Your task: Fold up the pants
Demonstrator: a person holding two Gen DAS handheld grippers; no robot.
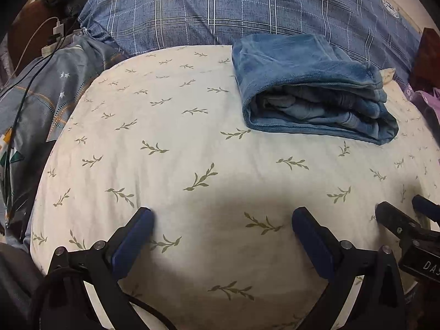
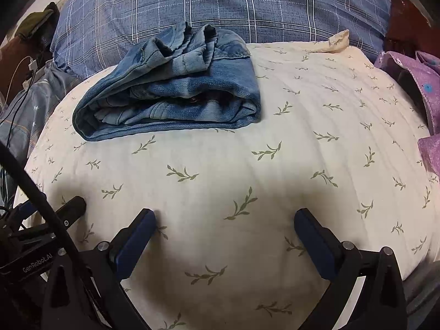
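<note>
The left tool (image 1: 222,218) hangs low over a cream sheet (image 1: 170,143) printed with small green sprigs, its two blue-padded fingers spread wide apart with nothing between them. The right tool (image 2: 225,218) is in the same posture, fingers wide apart and holding nothing, over the same sheet (image 2: 316,115). The two sit close side by side: the right tool shows at the right edge of the left wrist view, and the left tool shows at the lower left of the right wrist view. The pants (image 1: 310,93), blue denim, lie folded into a thick bundle on the sheet, well ahead of both tools; from the left tool they are ahead and to the right, from the right tool (image 2: 176,88) ahead and to the left. Their open, layered edge faces back toward the tools, and neither tool touches them. Beyond the bundle, at the far edge of the sheet, lies a blue plaid bedcover (image 2: 220,8). To the right of the right tool, at the sheet's edge, is some purple cloth (image 2: 412,74). Far left of the left tool, a white charger plug (image 1: 57,29) and cables rest beside patterned grey-blue fabric (image 1: 49,93).
</note>
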